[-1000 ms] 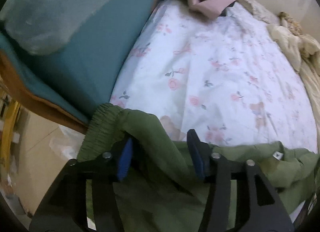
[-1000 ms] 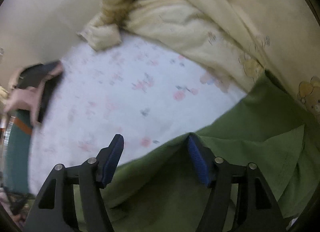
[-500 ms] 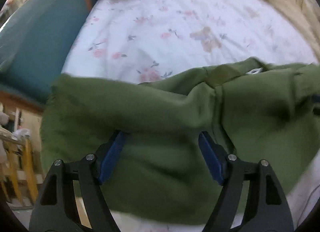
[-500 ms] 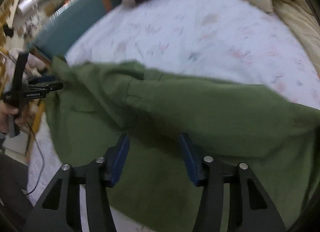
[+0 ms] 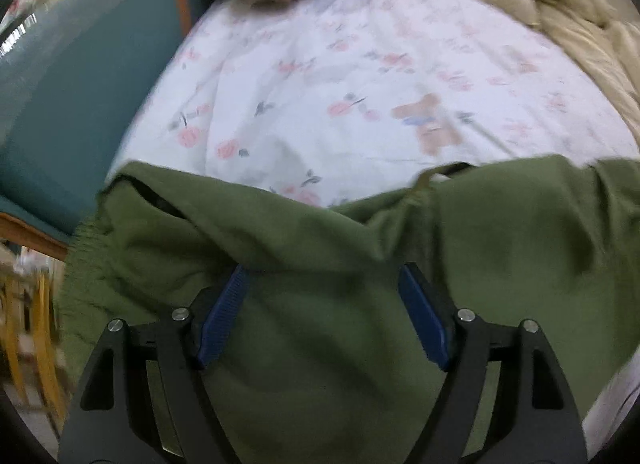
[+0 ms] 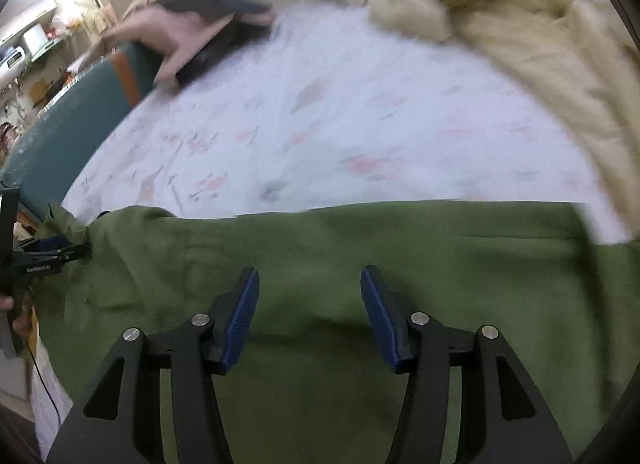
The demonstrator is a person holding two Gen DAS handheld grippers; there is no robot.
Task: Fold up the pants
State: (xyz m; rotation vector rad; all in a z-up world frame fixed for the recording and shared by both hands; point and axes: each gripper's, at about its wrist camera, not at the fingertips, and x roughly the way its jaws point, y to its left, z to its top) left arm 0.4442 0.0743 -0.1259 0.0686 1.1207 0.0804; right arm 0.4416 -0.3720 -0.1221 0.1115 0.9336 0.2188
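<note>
Left wrist view shows the green pants bunched and rumpled across the near edge of the bed, their elastic waistband at about 9 o'clock hanging past the mattress edge, so the likeliest trouble is that loose fabric sliding toward the floor, or a crooked crease set by the ridge running between the blue pads. The left tongs stand wide over that ridge, holding nothing. At the right, the right tongs also gape wide above smoother cloth, gripping nothing, though whether the pads touch it I cannot tell.
</note>
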